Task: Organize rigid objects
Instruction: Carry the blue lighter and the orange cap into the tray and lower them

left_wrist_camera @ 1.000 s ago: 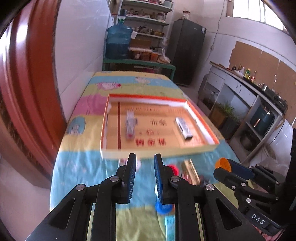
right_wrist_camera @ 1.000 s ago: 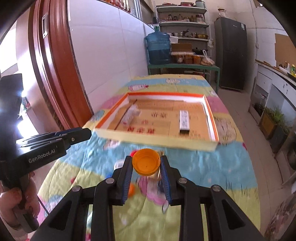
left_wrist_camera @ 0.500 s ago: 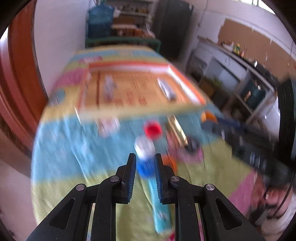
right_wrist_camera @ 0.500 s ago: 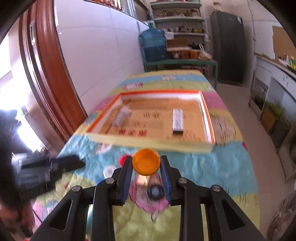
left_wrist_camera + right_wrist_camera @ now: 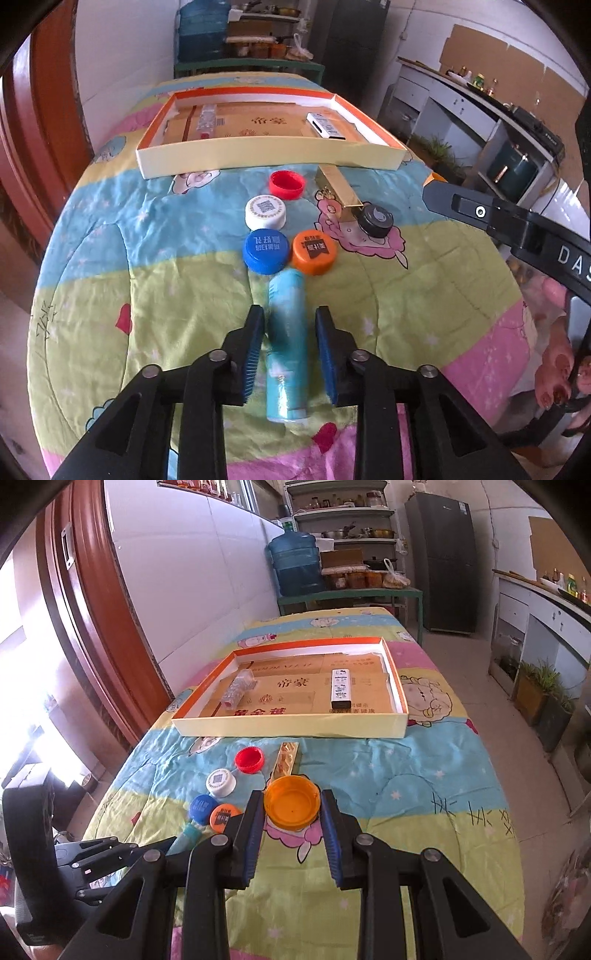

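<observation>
My left gripper (image 5: 289,325) is open, its jaws on either side of a teal tube (image 5: 287,343) lying on the quilt, not pressing it. Ahead lie a blue cap (image 5: 265,251), an orange cap (image 5: 314,252), a white cap (image 5: 266,211), a red cap (image 5: 287,184), a gold box (image 5: 337,188) and a black cap (image 5: 376,220). My right gripper (image 5: 292,814) is shut on an orange lid (image 5: 292,808), held above the quilt. The shallow orange-rimmed tray (image 5: 291,723) holds a clear packet (image 5: 239,687) and a white-and-black box (image 5: 340,687).
The table is covered by a cartoon quilt (image 5: 406,786). A red-brown door frame (image 5: 92,620) and white wall run along the left. A water jug (image 5: 295,563) and shelves stand beyond the table's far end. Cabinets and plants (image 5: 539,686) are on the right.
My left gripper has swung down and back from the tray to the teal tube and opened wider around it. My right gripper still holds the orange lid, shifted slightly.
</observation>
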Demonstrator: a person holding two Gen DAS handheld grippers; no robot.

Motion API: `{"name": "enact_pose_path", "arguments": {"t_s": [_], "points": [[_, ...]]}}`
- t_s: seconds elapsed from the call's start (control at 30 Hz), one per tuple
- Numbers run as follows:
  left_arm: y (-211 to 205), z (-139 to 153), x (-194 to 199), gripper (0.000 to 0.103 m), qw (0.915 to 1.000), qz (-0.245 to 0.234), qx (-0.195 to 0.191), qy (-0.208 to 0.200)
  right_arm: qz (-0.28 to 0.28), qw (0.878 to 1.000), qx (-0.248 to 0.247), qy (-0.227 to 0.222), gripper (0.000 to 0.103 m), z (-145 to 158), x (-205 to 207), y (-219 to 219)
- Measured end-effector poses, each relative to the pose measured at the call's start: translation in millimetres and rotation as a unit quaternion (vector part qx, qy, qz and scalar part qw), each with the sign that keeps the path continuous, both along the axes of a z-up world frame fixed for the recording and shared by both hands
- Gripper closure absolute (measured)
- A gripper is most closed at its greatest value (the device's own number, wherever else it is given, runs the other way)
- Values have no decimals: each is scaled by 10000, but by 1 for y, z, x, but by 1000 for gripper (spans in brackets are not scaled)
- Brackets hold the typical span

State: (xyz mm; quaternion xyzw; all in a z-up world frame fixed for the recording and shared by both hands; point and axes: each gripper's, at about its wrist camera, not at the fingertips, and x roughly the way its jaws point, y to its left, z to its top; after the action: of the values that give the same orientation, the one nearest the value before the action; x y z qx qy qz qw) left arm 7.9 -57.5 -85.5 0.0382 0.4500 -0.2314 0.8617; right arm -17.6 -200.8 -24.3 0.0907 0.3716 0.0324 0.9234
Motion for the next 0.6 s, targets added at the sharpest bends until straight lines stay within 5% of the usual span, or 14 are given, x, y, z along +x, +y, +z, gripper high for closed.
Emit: {"name": "enact_pose_path", "arguments": {"t_s": [0.13,0.27,0.37,0.43,0.5,0.6], "points": [[-9,-1,-11,53,9996,-148,112,-203,-20,10000,70,16,72,-2,-3,0],[-15,-2,-17,51,9989,-147,333,-295,-22,9999,110,-12,72,-2,-7,-1],[-5,-1,-16,51,9998,-82,42,-183,-48,9999,135,-26,72,-2,-10,-3],[-1,0,-17,58,9999,-35,11,-143,-76,9998,188,-12,72,-4,-12,-6],[1,-1,-18,80,9997,44,135,-175,-92,9997,218,5,72,-6,-13,-7],[6,0,-17,81,9999,42,-39,-90,-87,9996,268,27,72,-9,-13,-8]]}}
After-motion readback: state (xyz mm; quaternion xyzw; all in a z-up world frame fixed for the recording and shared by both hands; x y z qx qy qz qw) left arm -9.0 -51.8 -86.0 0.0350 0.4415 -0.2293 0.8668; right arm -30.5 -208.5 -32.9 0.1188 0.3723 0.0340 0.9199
